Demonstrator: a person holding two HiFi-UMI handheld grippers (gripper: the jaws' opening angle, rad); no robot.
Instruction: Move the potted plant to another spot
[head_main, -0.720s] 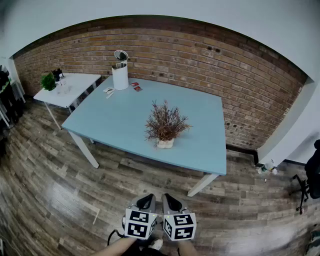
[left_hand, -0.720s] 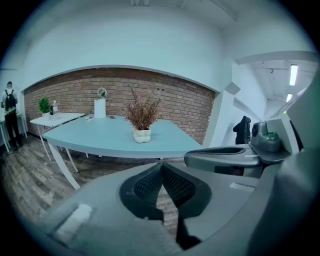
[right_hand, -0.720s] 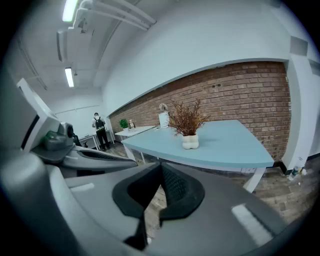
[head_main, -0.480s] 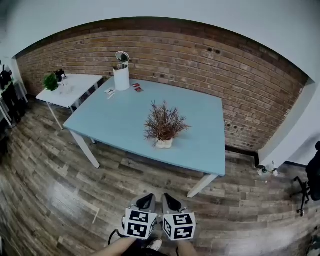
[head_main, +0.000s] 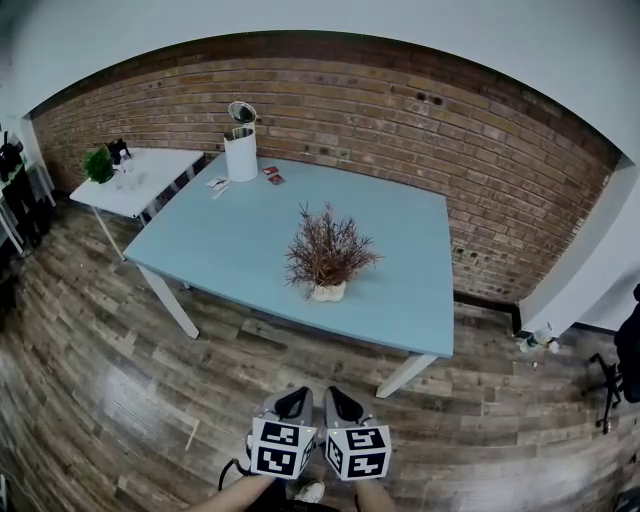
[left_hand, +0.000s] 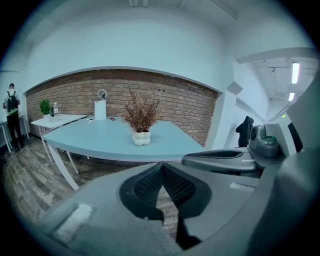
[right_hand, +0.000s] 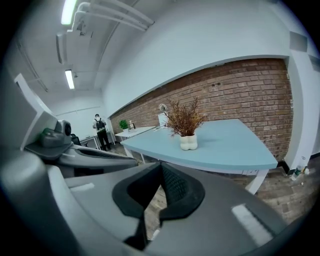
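The potted plant (head_main: 328, 256), dry reddish-brown twigs in a small lumpy white pot, stands near the front middle of the light blue table (head_main: 230, 240). It also shows ahead in the left gripper view (left_hand: 141, 120) and the right gripper view (right_hand: 185, 122). Both grippers hang side by side low over the wooden floor, well short of the table. The left gripper (head_main: 297, 394) (left_hand: 161, 164) is shut with nothing in it. The right gripper (head_main: 332, 392) (right_hand: 161, 164) is shut and empty too.
A white cylinder with a round lid (head_main: 240, 148) and small cards (head_main: 272, 174) sit at the table's far left corner. A white side table (head_main: 150, 185) with a green plant (head_main: 98, 163) stands left. A brick wall runs behind. A person (left_hand: 11, 107) stands far left.
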